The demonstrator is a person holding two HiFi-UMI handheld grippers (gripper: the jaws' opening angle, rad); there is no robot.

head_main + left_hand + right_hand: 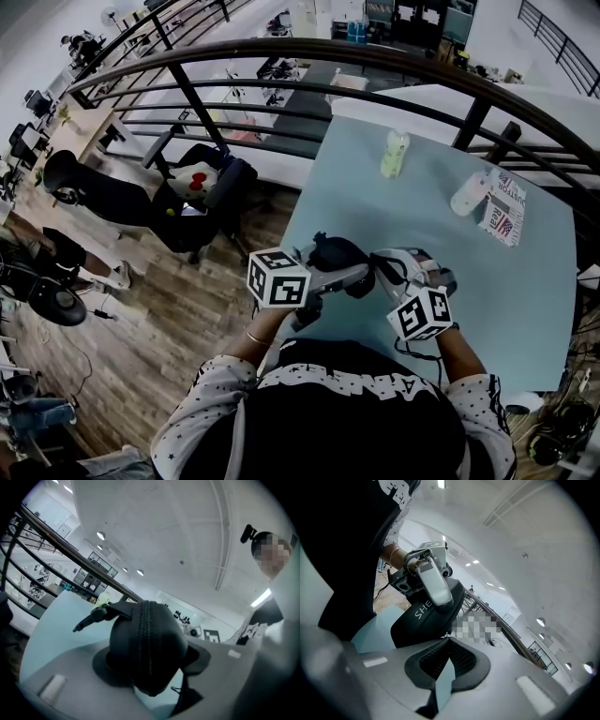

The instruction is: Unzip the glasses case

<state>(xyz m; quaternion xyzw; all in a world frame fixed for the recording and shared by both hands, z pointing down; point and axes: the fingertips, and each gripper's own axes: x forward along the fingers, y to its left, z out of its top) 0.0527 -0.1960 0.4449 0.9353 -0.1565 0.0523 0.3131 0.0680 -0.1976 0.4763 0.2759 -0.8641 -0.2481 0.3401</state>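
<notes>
Wood-plank flooring (178,309) and black office chairs (122,202) lie beyond a curved black metal railing (281,52). Inside the railing stands a pale blue rectangular table (375,216). At its near edge is a person in a black top with white patterned sleeves (211,398), holding a grey two-jaw tool in each hand.

The left gripper (149,665) reaches in from the left. Its two round dark pads are clamped on opposite faces of the black rounded zip-up glasses case (337,255), which is held up just above the table in front of the person. In the left gripper view the closed zipper (149,634) runs down the middle of the case, facing the camera.

The right gripper (449,641) comes in from the other side. Its ribbed pads are pressed together at the tips, right against the edge of the case. They may be nipping the zipper pull there, though the spot is too small to be sure.

Farther back on the table lie a printed white card (506,211), a white bottle (469,194) beside it, and a pale green bottle (396,153) standing apart.

A thin black tab (91,617) sticks out from the top of the case, touching nothing.
</notes>
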